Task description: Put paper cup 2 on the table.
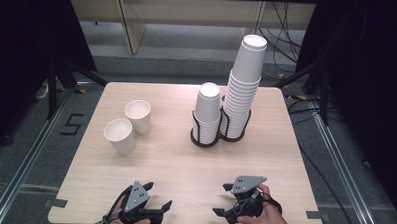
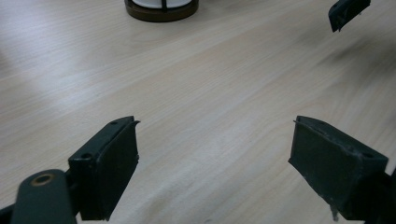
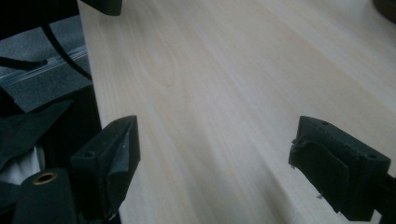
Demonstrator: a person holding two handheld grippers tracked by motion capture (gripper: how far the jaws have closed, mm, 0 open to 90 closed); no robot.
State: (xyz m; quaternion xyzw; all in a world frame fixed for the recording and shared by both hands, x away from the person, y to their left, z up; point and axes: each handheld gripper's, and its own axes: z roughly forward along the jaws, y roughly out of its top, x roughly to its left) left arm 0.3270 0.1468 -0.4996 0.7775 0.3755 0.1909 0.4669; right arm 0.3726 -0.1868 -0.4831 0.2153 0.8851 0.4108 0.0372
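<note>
1. Paper cups told me where the job stood: two white ones stood loose and upright on the left of the wooden table (image 1: 184, 166), the nearer loose cup (image 1: 119, 136) just beside the farther loose cup (image 1: 138, 116).
2. I judged those two as already dealt out; the rest was still stacked upside down in the black double holder (image 1: 205, 138), a short stack (image 1: 207, 111) and a tall stack (image 1: 245, 88) side by side.
3. My left gripper (image 1: 156, 203) hung over the near edge with its jaws standing apart and nothing but bare wood between them.
4. My right gripper (image 1: 223, 199) was the same, jaws wide and empty, well short of the holder.
5. Both tools sat far from any cup, so I reckoned the next cup had not yet been taken and most of the stacks were left to work through.
</note>
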